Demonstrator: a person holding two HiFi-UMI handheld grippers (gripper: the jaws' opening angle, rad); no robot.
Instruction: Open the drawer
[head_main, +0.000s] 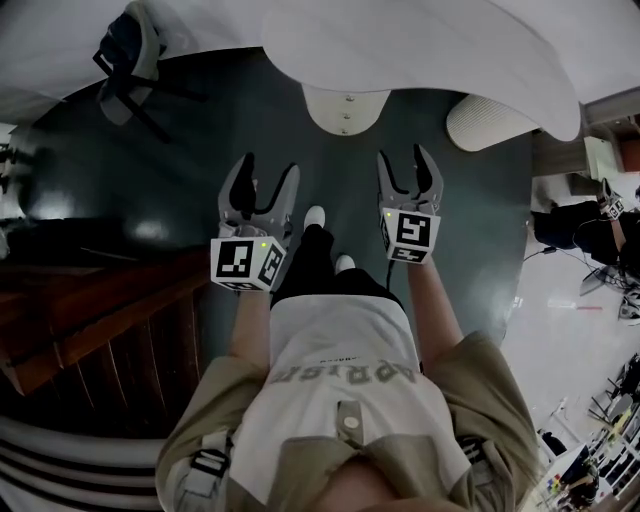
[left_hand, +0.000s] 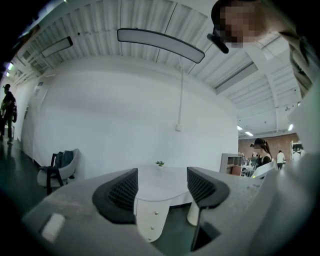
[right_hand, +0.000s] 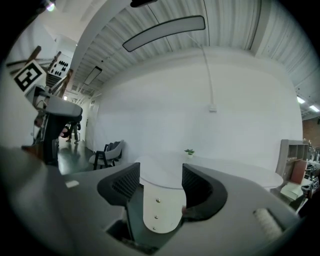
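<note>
A white rounded drawer unit (head_main: 345, 108) with small round knobs stands under the edge of a white table (head_main: 420, 40), ahead of me across dark floor. Its drawer fronts look flush. My left gripper (head_main: 270, 165) and right gripper (head_main: 402, 155) are held side by side at waist height, pointing toward it and well short of it. Both are open with nothing between the jaws. The unit (left_hand: 152, 220) shows low between the left gripper (left_hand: 161, 187) jaws. In the right gripper view the drawer unit (right_hand: 160, 210) fills the gap of the right gripper (right_hand: 161, 182).
A second white table leg (head_main: 490, 120) stands right of the unit. A chair (head_main: 130, 60) with dark clothing on it is at far left. Wooden stairs (head_main: 90, 320) run along my left. A small plant (left_hand: 159, 163) sits on the table. People are at desks far right.
</note>
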